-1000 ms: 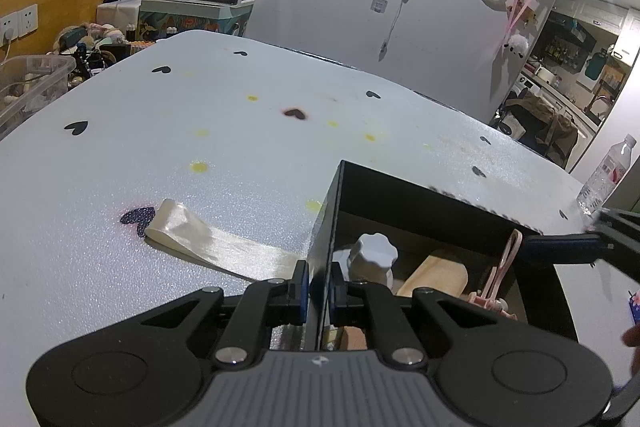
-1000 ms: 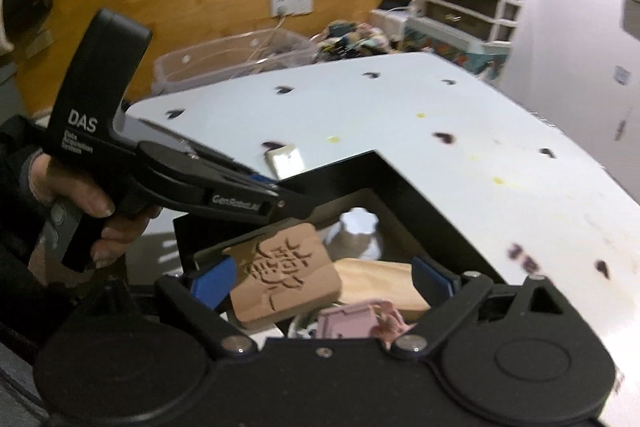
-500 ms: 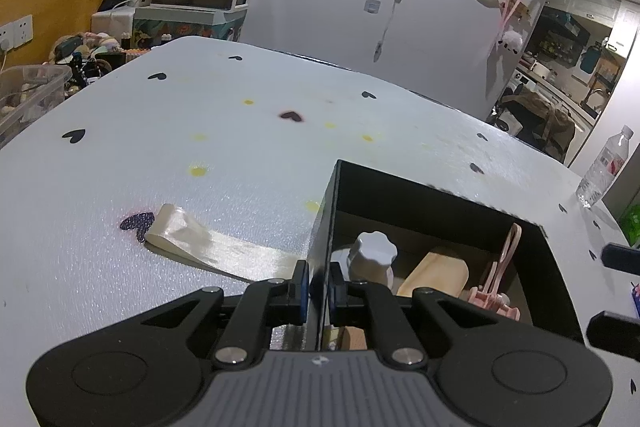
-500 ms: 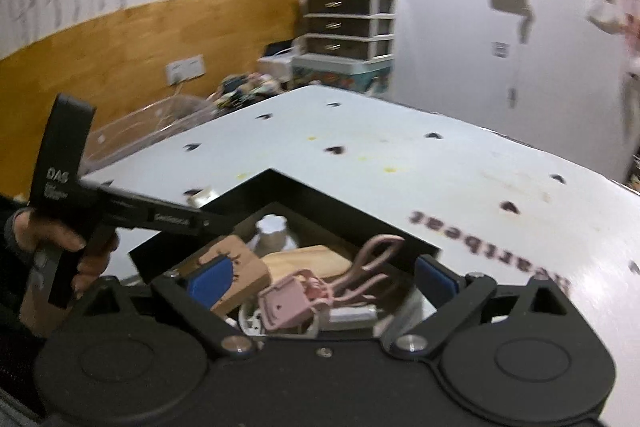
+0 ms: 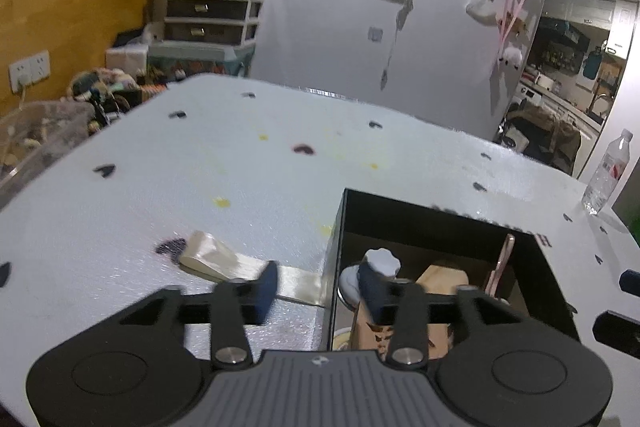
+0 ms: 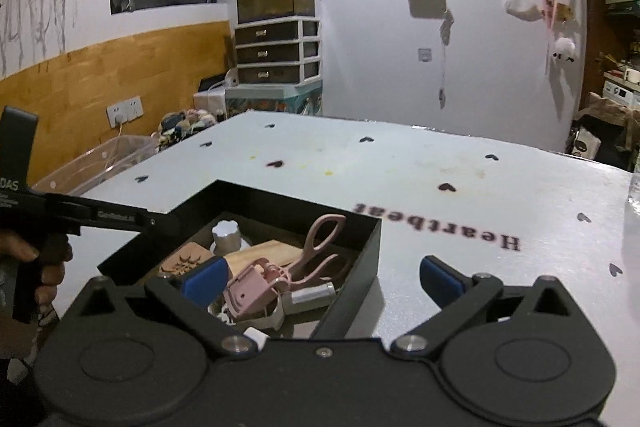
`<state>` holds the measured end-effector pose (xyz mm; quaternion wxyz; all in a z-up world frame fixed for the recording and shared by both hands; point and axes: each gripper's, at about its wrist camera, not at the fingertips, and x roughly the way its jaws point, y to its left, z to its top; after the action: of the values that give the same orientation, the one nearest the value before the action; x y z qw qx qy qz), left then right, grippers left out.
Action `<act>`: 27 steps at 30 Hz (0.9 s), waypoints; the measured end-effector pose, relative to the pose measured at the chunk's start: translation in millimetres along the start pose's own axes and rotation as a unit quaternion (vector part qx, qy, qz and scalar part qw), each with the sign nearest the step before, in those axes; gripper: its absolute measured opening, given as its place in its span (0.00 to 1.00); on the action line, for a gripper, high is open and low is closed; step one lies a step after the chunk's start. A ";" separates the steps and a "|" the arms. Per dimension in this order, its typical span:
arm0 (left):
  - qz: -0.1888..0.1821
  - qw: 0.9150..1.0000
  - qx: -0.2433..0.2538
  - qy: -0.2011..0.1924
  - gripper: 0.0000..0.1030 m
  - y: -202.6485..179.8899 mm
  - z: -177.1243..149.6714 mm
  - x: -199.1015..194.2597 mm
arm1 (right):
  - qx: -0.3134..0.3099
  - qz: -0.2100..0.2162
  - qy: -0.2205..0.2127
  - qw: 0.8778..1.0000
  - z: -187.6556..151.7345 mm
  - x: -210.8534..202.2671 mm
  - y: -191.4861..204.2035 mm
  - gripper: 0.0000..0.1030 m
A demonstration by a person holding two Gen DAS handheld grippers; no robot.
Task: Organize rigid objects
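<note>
Left gripper (image 5: 318,285), its jaws opening astride the black box's (image 5: 335,267) side wall, lets go of the steadied box; right gripper (image 6: 322,277) hangs wide and empty above the pink eyelash curler (image 6: 280,285) stowed inside.

Ribbon (image 5: 224,263) left of box (image 5: 420,213)

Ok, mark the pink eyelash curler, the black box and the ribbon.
pink eyelash curler (image 6: 256,293), right wrist view, on its pink clamp head.
black box (image 6: 362,259), right wrist view, on its right wall.
ribbon (image 5: 216,259), left wrist view, on its flat cream strip.
</note>
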<state>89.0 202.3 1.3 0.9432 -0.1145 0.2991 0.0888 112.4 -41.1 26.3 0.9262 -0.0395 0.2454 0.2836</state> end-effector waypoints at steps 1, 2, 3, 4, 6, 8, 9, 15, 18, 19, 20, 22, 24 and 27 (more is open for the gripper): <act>0.003 1.000 0.007 -0.010 0.67 -2.5 -1.2 -8.7 | 0.000 -0.002 -0.005 1.000 -0.8 -3.2 1.0 1.00; 0.003 1.000 0.011 -0.018 0.76 -4.5 -1.5 -15.2 | -0.001 -0.004 -0.011 1.000 -1.9 -6.9 2.5 1.00; 0.001 1.000 0.015 -0.027 0.79 -7.0 -2.9 -23.2 | -0.001 -0.006 -0.015 1.000 -2.4 -9.8 2.9 1.00; -0.002 0.999 0.018 -0.035 0.82 -9.6 -4.5 -30.9 | 0.000 -0.010 -0.019 1.000 -3.3 -12.5 3.6 1.00; -0.008 0.999 0.024 -0.047 0.86 -15.0 -8.1 -44.4 | 0.005 -0.015 -0.029 0.999 -6.0 -18.2 3.9 1.00; -0.009 0.998 0.032 -0.062 0.92 -20.6 -13.5 -58.1 | 0.009 -0.018 -0.037 0.999 -9.4 -25.2 5.1 1.00; -0.009 0.997 0.034 -0.067 0.92 -22.6 -15.9 -63.0 | 0.010 -0.020 -0.040 0.999 -11.5 -28.4 5.4 1.00; -0.006 0.995 0.040 -0.095 1.00 -32.5 -33.6 -88.9 | 0.014 -0.042 -0.056 0.997 -25.6 -49.9 6.2 1.00; -0.006 0.992 0.050 -0.113 1.00 -37.5 -44.9 -100.2 | 0.020 -0.053 -0.067 0.996 -32.3 -61.7 4.6 1.00; -0.005 0.991 0.054 -0.118 1.00 -39.5 -48.6 -103.2 | 0.022 -0.057 -0.070 0.996 -34.0 -65.1 4.0 1.00; -0.002 0.991 0.060 -0.119 1.00 -42.3 -51.7 -105.1 | 0.024 -0.063 -0.074 0.995 -36.2 -69.1 2.9 1.00; -0.002 0.990 0.066 -0.122 1.00 -45.9 -57.1 -108.3 | 0.028 -0.070 -0.081 0.994 -39.4 -75.0 1.0 1.00; -0.004 0.990 0.068 -0.126 1.00 -48.3 -62.4 -111.9 | 0.034 -0.074 -0.086 0.993 -43.6 -80.8 -0.8 1.00; -0.003 0.988 0.075 -0.136 1.00 -52.4 -70.1 -117.9 | 0.037 -0.082 -0.091 0.992 -50.5 -89.1 -1.6 1.00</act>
<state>-31.7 121.6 23.0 0.9812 -0.0313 0.1733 0.0783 27.4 -98.2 24.4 0.9655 0.0010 0.1666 0.2000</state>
